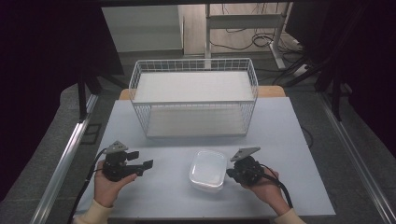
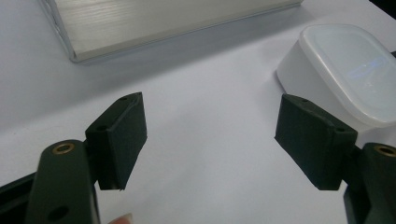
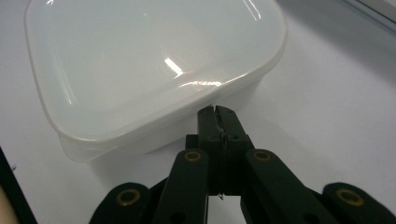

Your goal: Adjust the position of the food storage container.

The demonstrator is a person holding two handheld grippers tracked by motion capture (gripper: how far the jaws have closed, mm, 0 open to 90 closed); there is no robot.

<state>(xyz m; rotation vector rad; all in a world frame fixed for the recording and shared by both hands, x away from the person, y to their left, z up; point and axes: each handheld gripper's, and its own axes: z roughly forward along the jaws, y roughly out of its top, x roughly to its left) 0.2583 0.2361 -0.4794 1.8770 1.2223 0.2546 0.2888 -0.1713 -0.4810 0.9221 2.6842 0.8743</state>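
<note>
A white plastic lidded container (image 1: pixel 208 170) lies on the pale table between the two hands. My right gripper (image 1: pixel 229 173) is at its right side with the jaws shut and nothing between them. In the right gripper view the closed fingertips (image 3: pixel 217 115) sit right at the wall of the container (image 3: pixel 149 70), just under the lid's rim; whether they touch it is unclear. My left gripper (image 1: pixel 145 168) rests at the table's left, open and empty, pointing right. In the left gripper view its gap (image 2: pixel 210 137) frames bare table, with the container (image 2: pixel 348 70) to the upper right.
A white wire basket shelf (image 1: pixel 194 95) with two tiers stands at the back middle of the table (image 1: pixel 154 196). Its base edge (image 2: pixel 140 32) lies ahead of the left gripper. Dark curtains, a metal rail (image 1: pixel 65 158) and floor cables surround the table.
</note>
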